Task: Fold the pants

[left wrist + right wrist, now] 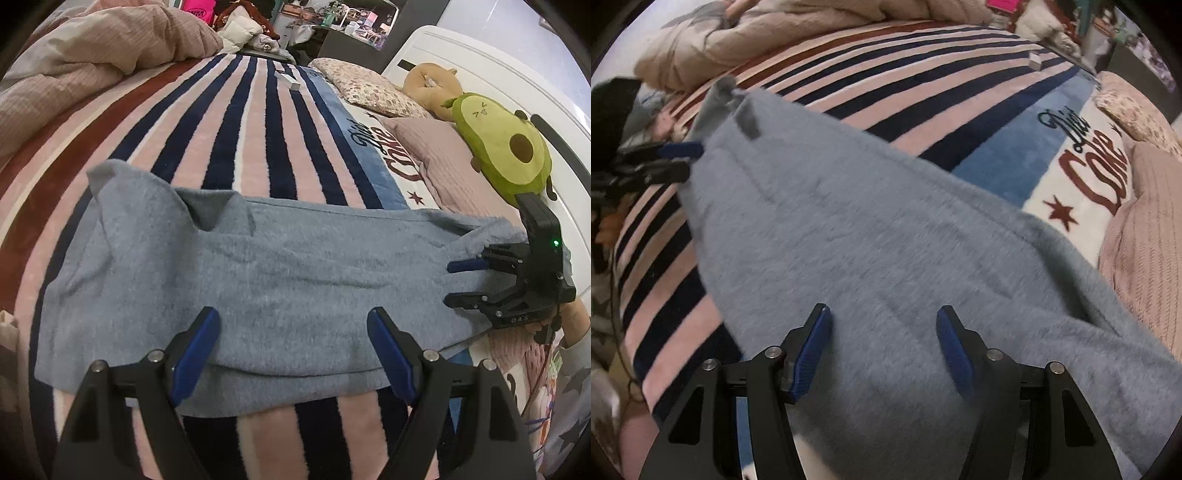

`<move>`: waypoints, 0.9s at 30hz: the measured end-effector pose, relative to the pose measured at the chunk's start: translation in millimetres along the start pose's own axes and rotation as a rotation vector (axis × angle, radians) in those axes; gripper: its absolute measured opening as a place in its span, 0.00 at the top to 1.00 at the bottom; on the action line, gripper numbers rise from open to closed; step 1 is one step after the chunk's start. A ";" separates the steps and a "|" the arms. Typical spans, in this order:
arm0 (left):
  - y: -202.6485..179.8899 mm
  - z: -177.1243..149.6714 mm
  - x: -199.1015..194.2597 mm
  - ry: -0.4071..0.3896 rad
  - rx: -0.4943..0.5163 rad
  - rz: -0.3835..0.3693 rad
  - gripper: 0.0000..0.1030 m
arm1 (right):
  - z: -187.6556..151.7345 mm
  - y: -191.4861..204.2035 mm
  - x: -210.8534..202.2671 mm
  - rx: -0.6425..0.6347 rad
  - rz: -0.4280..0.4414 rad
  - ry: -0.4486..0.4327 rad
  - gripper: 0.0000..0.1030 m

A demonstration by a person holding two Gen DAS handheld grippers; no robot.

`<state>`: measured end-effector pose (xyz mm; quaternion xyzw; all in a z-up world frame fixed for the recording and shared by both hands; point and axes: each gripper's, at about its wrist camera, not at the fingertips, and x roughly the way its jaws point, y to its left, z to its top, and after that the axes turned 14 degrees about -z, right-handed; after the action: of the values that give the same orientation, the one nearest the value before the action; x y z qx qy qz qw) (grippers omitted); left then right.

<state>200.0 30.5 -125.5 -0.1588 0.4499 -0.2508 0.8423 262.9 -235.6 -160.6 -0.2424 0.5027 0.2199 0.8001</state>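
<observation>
The grey fleecy pants (258,280) lie spread lengthwise across the pink, navy and maroon striped plush blanket (236,122) on the bed, already doubled leg over leg, judging by the two layers showing at the near hem. The waist end, with a turned-up corner, points toward the rumpled beige quilt (92,48); the other end reaches toward the green avocado plush toy (506,147).

The left hand-held gripper (291,354) hovers over the pants' near edge with its blue pads wide apart, grasping nothing. The right hand-held gripper (461,282) sits at the end nearest the avocado toy, its fingers parted and lying on or just over the cloth; in its own view (882,350) the pads stand apart above grey fabric, with nothing pinched between them.

This looks like the pause between folds: the lengthwise fold is made, the crosswise fold is not yet begun. The next move probably calls for each hand-held gripper to pinch both layers at one end's corners and carry that end over toward the other, keeping the edges aligned.
</observation>
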 end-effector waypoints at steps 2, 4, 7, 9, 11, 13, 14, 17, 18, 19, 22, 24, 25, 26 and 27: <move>-0.9 -0.4 0.1 0.002 0.003 0.002 0.23 | -5.9 3.6 -6.2 -0.012 0.027 0.001 0.61; -2.2 -0.6 0.7 0.004 0.005 0.010 0.23 | -11.7 10.4 -12.2 -0.037 0.042 0.001 0.68; -5.0 -1.3 1.7 0.003 0.002 0.010 0.23 | -19.3 20.7 -18.9 -0.063 0.005 -0.013 0.96; -7.3 -2.9 0.4 0.003 0.001 0.002 0.23 | -27.9 29.4 -31.2 -0.074 -0.003 -0.070 0.96; -8.5 -4.2 -0.7 0.003 -0.006 -0.010 0.23 | -39.6 39.5 -42.8 -0.083 0.008 -0.110 0.96; -10.7 -5.5 -1.0 0.002 -0.015 -0.023 0.23 | -53.2 48.2 -49.8 -0.089 0.045 -0.122 0.95; -11.6 -6.0 -1.2 0.002 -0.019 -0.030 0.23 | -59.2 51.6 -51.1 -0.085 0.056 -0.119 0.95; -15.1 -7.8 -2.3 -0.003 -0.036 -0.060 0.22 | -76.2 61.8 -53.8 -0.072 0.087 -0.120 0.95; -16.1 -8.2 -2.7 -0.007 -0.049 -0.078 0.22 | -81.5 64.7 -54.7 -0.069 0.099 -0.122 0.95; -16.7 -8.3 -3.5 -0.012 -0.061 -0.091 0.22 | -86.1 67.4 -55.5 -0.068 0.112 -0.121 0.95; -18.3 -7.6 -6.4 -0.029 -0.082 -0.120 0.22 | -96.4 89.0 -55.8 -0.089 0.136 -0.126 0.92; -16.2 -6.0 -9.8 -0.044 -0.098 -0.108 0.22 | -103.2 96.1 -52.7 -0.095 0.136 -0.116 0.91; -13.9 -4.7 -12.2 -0.057 -0.112 -0.097 0.21 | -105.4 97.5 -51.3 -0.089 0.141 -0.117 0.89; -11.1 -3.8 -14.8 -0.070 -0.126 -0.090 0.21 | -107.5 98.0 -51.7 -0.082 0.149 -0.124 0.87; -8.8 -2.5 -16.1 -0.077 -0.137 -0.084 0.21 | -109.2 97.8 -53.1 -0.073 0.162 -0.133 0.86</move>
<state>187.9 32.3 -111.7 -0.2442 0.4264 -0.2484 0.8348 107.3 -231.0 -169.7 -0.2149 0.4583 0.3176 0.8018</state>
